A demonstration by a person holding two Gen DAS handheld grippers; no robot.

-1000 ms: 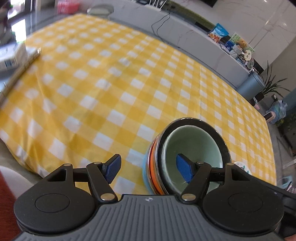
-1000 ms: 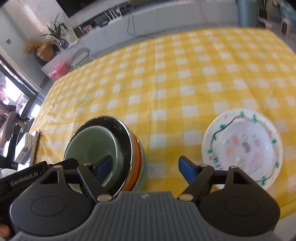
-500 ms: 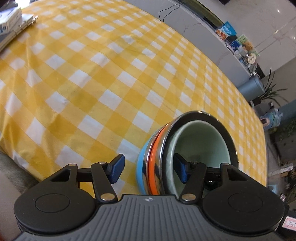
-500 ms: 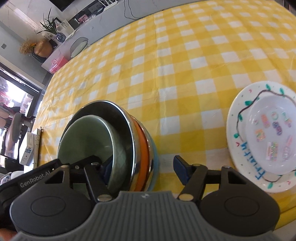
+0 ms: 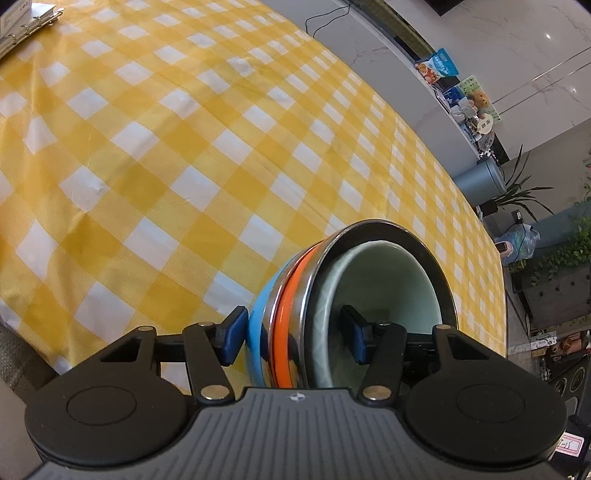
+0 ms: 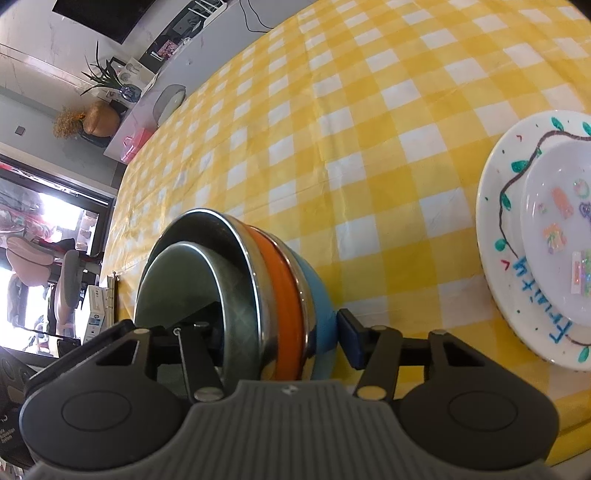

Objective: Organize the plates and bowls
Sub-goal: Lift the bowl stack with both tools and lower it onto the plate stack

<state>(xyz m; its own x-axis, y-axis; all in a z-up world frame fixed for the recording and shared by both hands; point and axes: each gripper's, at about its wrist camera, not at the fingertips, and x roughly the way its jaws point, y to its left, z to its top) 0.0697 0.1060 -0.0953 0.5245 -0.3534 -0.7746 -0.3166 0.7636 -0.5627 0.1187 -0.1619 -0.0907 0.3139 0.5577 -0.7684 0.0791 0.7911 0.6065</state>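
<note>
A stack of nested bowls stands near the front edge of the yellow checked table: blue outermost, then orange, steel, and pale green innermost. My left gripper straddles the stack's wall, its left pad against the blue outside and its right pad inside the green bowl. The jaws are closing, with a small gap at the inner pad. From the other side my right gripper straddles the wall too. Its right pad sits by the blue bowl; its left finger is mostly hidden inside. These jaws are closing as well.
A white hand-painted plate carrying a smaller plate lies right of the stack. A ring binder lies at the table's far left corner. A white counter, a grey bin and plants stand beyond the table.
Both grippers have come down over the bowl stack and their jaws have narrowed around its wall. Both views have rolled and the stack now looms larger.
</note>
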